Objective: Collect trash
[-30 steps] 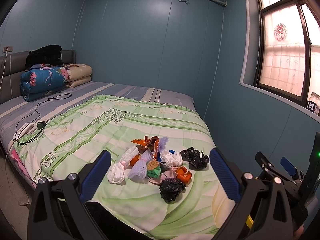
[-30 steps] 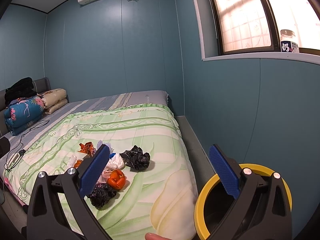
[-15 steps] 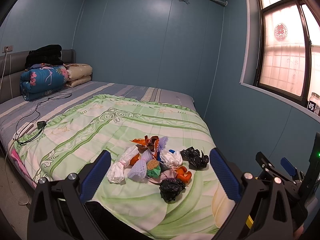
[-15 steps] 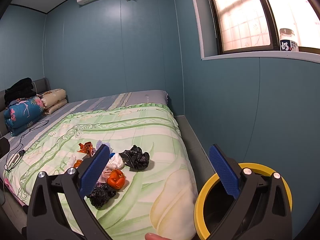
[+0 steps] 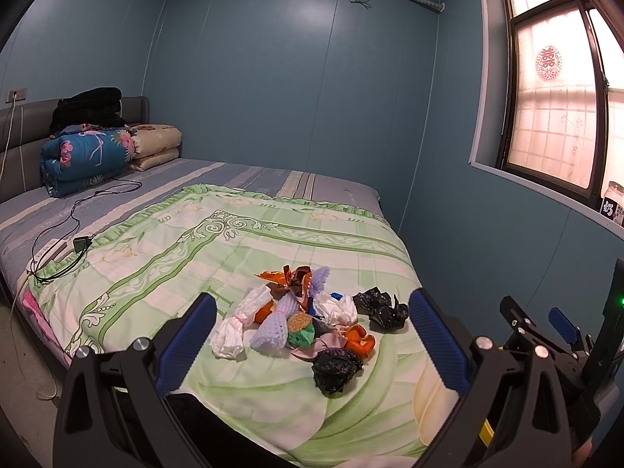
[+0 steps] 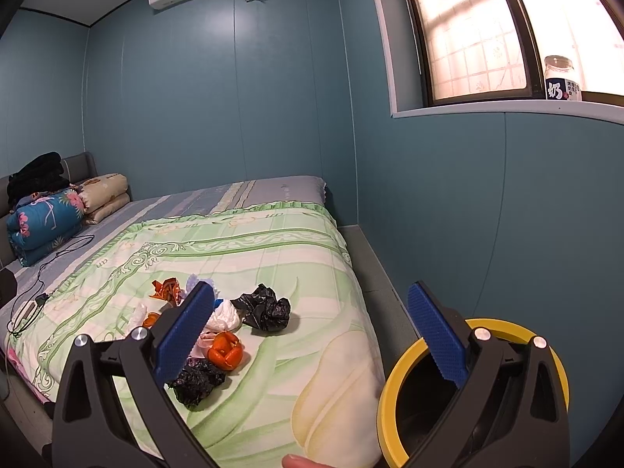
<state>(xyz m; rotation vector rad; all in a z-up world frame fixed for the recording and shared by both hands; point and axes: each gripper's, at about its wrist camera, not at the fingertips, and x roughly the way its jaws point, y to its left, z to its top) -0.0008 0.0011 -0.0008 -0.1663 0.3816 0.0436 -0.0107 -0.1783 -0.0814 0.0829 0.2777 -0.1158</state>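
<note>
Trash (image 5: 308,323) lies in a loose heap on the green quilt (image 5: 218,257) near the foot of the bed, and both our grippers hang above it with nothing in them. Our left gripper (image 5: 312,335) has its blue ribbed fingers (image 5: 187,339) spread wide, the heap framed between them at 12 o'clock. Our right gripper (image 6: 312,327) is spread just as wide; its left finger (image 6: 183,331) covers part of the heap, which sits at 10 o'clock in that view.

At 4 o'clock from the right gripper stands the bin (image 6: 394,386), round, with a smooth yellow rim and a dark inside. We cannot tell whether anything is in it; the right finger hides much of its mouth.

In the heap we see two crumpled black plastic bags (image 5: 380,308), glossy and creased, one at the far right and one nearest us. Orange peel (image 5: 358,341) curls open like a cup between them. White tissue wads (image 5: 234,327), a lilac foam fruit net (image 5: 269,331) with a meshed surface, and a crinkled orange foil wrapper (image 5: 284,277) fill the rest.

Farther out, a folded blue floral blanket (image 5: 85,156) is stacked at the headboard at 10 o'clock, and a black cable (image 5: 74,214) trails across the striped sheet. A glass jar (image 6: 561,78) stands on the window sill.

Compared with a second ago, we find nothing shifted: grippers, heap and bin sit as they did.
</note>
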